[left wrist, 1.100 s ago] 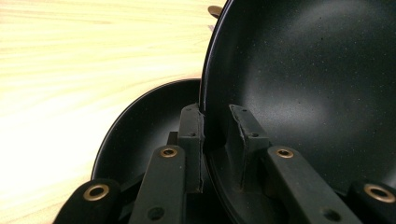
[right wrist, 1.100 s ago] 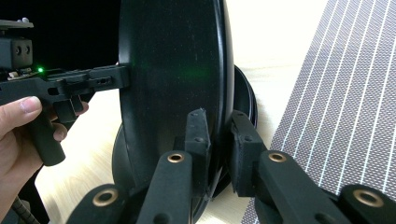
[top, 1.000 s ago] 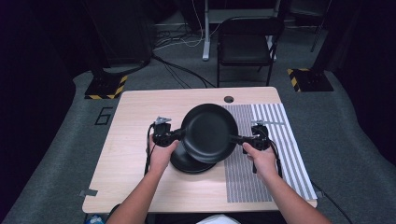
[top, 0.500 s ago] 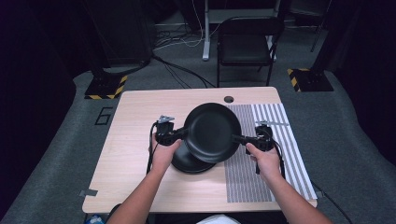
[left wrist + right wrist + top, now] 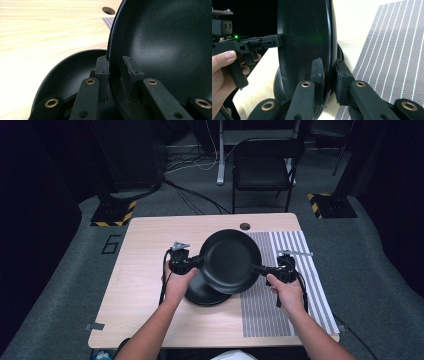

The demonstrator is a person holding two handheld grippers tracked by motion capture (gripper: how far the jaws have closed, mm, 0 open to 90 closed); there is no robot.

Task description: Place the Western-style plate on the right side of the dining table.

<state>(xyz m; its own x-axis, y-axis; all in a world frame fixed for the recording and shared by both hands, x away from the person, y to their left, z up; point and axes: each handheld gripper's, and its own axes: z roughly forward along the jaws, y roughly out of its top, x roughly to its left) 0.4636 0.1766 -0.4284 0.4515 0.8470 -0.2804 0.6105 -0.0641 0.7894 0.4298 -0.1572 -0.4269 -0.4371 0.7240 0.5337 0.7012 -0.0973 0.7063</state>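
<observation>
The left gripper (image 5: 194,263) and right gripper (image 5: 260,269) each pinch opposite rims of a black pan (image 5: 231,261), held above a second black dish (image 5: 202,292) on the table (image 5: 145,250) beside the striped mat (image 5: 300,285).

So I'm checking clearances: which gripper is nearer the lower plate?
Left. The left gripper hangs just above the lower plate's rim; the right gripper holds the upper plate over the mat.

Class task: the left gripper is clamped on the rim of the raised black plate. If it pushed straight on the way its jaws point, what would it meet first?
Probably nothing new: the left gripper already pinches the raised plate, so it would drive along that plate toward the right gripper on the opposite rim.
</observation>
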